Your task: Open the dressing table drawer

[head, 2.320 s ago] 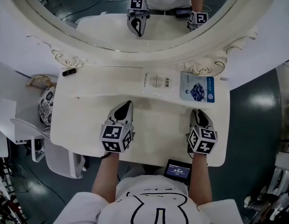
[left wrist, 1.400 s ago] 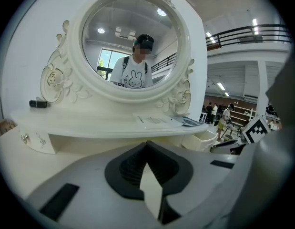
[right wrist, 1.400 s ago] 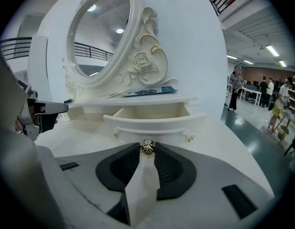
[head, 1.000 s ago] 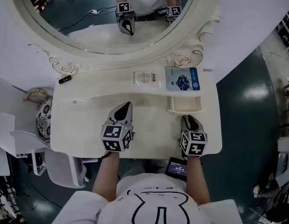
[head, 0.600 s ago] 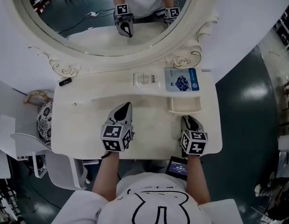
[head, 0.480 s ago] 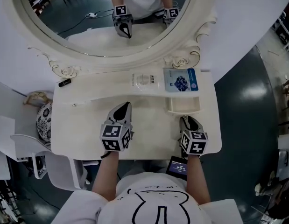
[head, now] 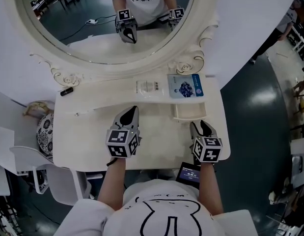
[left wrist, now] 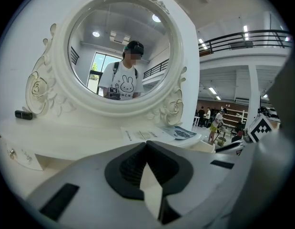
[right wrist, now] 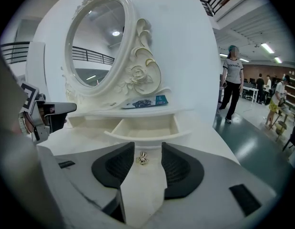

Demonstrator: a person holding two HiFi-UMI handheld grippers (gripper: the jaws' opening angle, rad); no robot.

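Observation:
The white dressing table has its small right drawer pulled out, and nothing shows inside it. My right gripper sits just in front of that drawer. In the right gripper view the drawer front carries a small gold knob. That knob lies between the jaws of the right gripper. These jaws have just been opening, and neither pad touches the knob. My left gripper rests over the middle of the tabletop, shut on nothing.
A large oval mirror rises behind the table. A white leaflet, a blue card and a small black object lie on the back shelf. A white chair stands at the left. A person walks at the right.
The drawer was closed in the earliest frame and has stood pulled out for the last second. The right gripper's jaws have spread apart off the knob. The left gripper has stayed put.

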